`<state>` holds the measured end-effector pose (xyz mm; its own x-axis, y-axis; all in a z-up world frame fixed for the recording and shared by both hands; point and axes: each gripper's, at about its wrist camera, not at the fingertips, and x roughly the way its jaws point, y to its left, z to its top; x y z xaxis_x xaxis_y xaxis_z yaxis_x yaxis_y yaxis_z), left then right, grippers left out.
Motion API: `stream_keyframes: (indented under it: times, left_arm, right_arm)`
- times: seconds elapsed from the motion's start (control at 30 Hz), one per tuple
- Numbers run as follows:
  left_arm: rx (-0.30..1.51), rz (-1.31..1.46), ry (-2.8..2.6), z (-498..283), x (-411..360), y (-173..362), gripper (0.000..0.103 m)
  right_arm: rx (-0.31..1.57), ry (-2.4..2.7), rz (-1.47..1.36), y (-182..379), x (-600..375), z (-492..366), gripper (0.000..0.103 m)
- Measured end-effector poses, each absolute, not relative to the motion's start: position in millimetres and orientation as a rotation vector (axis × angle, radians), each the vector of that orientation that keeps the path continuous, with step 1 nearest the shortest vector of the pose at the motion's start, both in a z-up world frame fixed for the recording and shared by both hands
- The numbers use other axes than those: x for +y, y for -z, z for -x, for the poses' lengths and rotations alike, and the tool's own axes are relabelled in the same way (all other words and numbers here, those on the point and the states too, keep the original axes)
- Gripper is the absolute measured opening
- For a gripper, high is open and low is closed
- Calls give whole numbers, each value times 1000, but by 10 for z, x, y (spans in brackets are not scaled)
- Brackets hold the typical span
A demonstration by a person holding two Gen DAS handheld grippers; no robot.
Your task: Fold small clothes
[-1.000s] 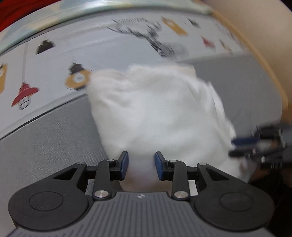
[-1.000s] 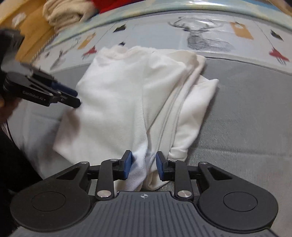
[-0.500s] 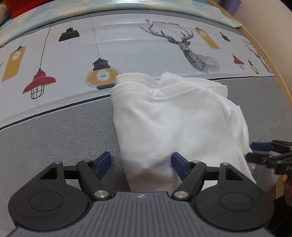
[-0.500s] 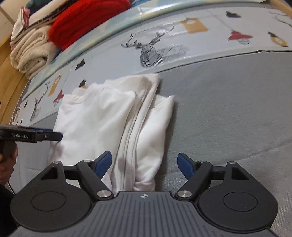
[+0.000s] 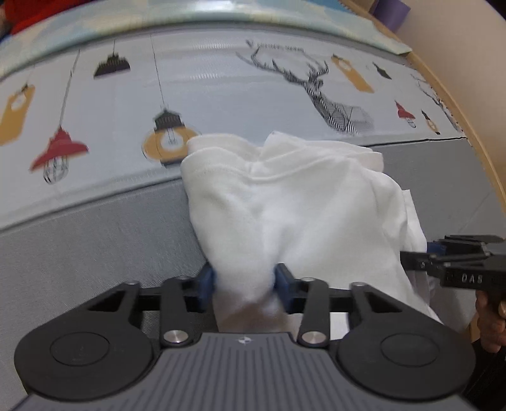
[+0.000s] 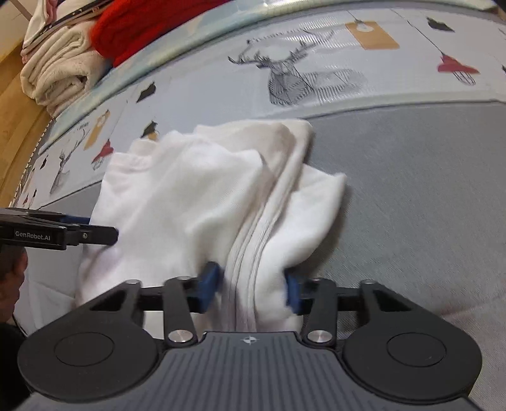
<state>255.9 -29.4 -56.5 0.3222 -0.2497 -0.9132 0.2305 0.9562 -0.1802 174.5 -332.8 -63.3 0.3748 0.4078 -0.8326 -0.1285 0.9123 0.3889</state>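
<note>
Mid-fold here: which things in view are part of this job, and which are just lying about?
In the job:
- white garment, half folded on the grey mat
- left gripper, jaws just closing on its near edge
- right gripper, jaws just closing on the bunched edge

Lying about:
- red knit and cream towels, stacked at the far edge
- printed mat

A grey mat (image 6: 427, 196) with a deer-and-lamp printed border (image 5: 221, 88) lies on wooden floor (image 6: 12, 104).
</note>
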Motion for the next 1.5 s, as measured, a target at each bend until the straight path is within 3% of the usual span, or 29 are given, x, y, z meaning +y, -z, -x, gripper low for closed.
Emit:
stream_keyframes:
  times: [0.2, 0.4, 0.53, 0.6, 0.7, 0.83, 0.87, 0.9, 0.93, 0.97, 1.1, 1.2, 1.3, 1.5]
  left_arm:
    - [1131, 65, 152, -2600, 166, 378, 38]
    - [1022, 105, 43, -2500, 572, 102, 39]
    - [1120, 161, 231, -2387, 525, 157, 39]
    - [1190, 45, 307, -2294, 325, 291, 39]
    - [1211, -207, 233, -2117, 147, 466, 63]
    - [1129, -140, 153, -1958, 316, 205, 64]
    - [1089, -159, 139, -1897, 340, 123, 66]
    - [1031, -194, 127, -1786, 351, 17, 74]
    - [983, -226, 118, -1708, 351, -72, 84]
    - [936, -251, 108, -1605, 346, -148, 86]
    - [803, -257, 81, -1216, 225, -379, 88]
    - [697, -244, 86, -882, 75, -550, 88]
    - [634, -196, 55, -528, -44, -580, 88]
    - [740, -49, -31, -18, -57, -354, 91]
  right_arm:
    - [1007, -405, -375, 408, -3166, -1950, 29]
    - [908, -355, -414, 224, -3036, -2060, 31]
    - [941, -490, -376, 177, -2822, -1986, 39]
    - [1044, -506, -248, 292, -2622, -1952, 42]
    - [1167, -436, -30, 520, -2447, -1866, 41]
    - [1123, -367, -34, 330, -2516, -1743, 43]
    - [1095, -339, -19, 266, -2539, -1687, 43]
    - [1051, -305, -1, 185, -2571, -1620, 44]
    - [1010, -278, 8, 120, -2593, -1525, 49]
    - [967, -257, 7, 49, -2629, -1440, 52]
    - [810, -198, -27, -138, -2676, -1049, 82]
    - [744, -185, -52, -259, -2610, -765, 86]
    - [670, -187, -39, -385, -2513, -486, 96]
    - [565, -154, -19, -650, -2451, -38, 100]
